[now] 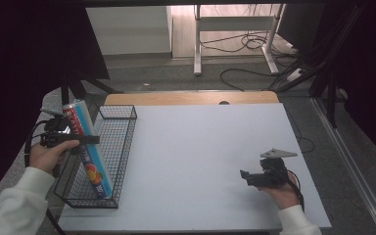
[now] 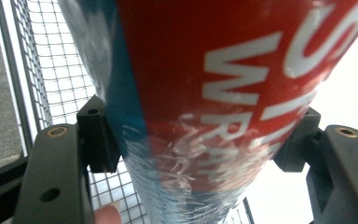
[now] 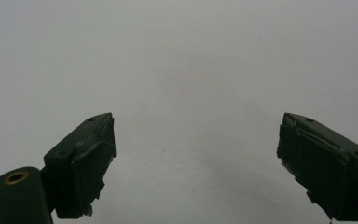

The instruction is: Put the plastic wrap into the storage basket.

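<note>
A pale grey counter [image 1: 210, 161] with a wooden strip along its far edge stands on a grey floor, and cables trail around a white frame beyond it. A long box of wrap [image 1: 87, 147], red and blue with white lettering and a picture of fruit near its low end, leans tilted in a black wire basket [image 1: 120, 147] at the counter's left side; its low end is down in the basket's near part and its top end rises above the rim. The left hand-held gripper [image 1: 85, 140] is clamped across the box about halfway up, one black jaw on each side of it, as the left gripper view shows with the box [image 2: 200, 102] pressed between the pads and the basket mesh [image 2: 60, 70] just behind. A hand in a white sleeve [image 1: 49, 155] holds that gripper outside the basket's left wall. Well apart from it, over the bare right part of the counter, the right hand-held gripper [image 1: 247, 175] rests in the other hand, jaws spread wide with nothing between them [image 3: 196, 158].
</note>
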Demonstrator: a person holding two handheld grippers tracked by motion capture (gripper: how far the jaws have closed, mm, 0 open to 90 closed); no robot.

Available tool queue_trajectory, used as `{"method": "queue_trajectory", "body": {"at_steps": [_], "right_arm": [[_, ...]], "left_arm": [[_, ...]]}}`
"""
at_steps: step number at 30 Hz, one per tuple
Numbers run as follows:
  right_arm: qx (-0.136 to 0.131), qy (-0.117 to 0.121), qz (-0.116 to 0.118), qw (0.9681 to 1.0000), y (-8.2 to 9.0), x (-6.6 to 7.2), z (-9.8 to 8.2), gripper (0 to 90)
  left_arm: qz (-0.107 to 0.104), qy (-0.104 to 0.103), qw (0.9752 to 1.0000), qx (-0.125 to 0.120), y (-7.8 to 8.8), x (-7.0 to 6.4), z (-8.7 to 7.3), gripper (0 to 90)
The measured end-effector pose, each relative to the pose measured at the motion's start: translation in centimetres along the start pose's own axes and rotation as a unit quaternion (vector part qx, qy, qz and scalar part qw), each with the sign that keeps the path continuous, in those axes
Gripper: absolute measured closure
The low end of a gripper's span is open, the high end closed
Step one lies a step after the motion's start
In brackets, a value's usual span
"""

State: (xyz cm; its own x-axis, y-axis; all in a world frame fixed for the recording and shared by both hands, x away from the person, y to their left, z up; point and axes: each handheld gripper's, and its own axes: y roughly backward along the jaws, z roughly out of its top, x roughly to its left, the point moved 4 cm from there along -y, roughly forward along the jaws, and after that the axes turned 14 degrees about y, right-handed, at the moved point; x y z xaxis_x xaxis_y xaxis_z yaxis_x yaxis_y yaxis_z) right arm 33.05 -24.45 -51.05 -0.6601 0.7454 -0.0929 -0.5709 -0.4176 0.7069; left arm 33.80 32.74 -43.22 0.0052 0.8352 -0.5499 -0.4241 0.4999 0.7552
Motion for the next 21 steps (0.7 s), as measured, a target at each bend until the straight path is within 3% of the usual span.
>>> {"method": "queue_trajectory", "body": {"at_steps": [4, 7, 10, 12, 21], "right_arm": [[-0.001, -0.001, -0.003, 1.0000, 0.0, -0.1, 0.0, 11.8], [0.000, -0.004, -0.005, 1.0000, 0.0, -0.2, 0.0, 11.8], [0.001, -0.004, -0.005, 1.0000, 0.0, -0.3, 0.0, 11.9], [0.001, -0.004, -0.007, 1.0000, -0.1, -0.3, 0.0, 11.8], [0.003, -0.007, -0.014, 0.9999, 0.0, -0.6, -0.3, 11.9]], "left_arm": [[0.003, 0.012, 0.9999, -0.002, -0.8, 0.1, 0.6, 31.9], [0.010, 0.035, 0.9993, -0.013, -2.6, 0.4, 1.7, 31.9], [0.014, 0.043, 0.9989, -0.015, -3.6, 0.5, 2.2, 31.9], [0.023, 0.054, 0.9982, -0.014, -5.4, 0.5, 3.0, 31.9], [0.062, 0.072, 0.9954, -0.005, -9.5, 1.0, 3.7, 31.7]]}}
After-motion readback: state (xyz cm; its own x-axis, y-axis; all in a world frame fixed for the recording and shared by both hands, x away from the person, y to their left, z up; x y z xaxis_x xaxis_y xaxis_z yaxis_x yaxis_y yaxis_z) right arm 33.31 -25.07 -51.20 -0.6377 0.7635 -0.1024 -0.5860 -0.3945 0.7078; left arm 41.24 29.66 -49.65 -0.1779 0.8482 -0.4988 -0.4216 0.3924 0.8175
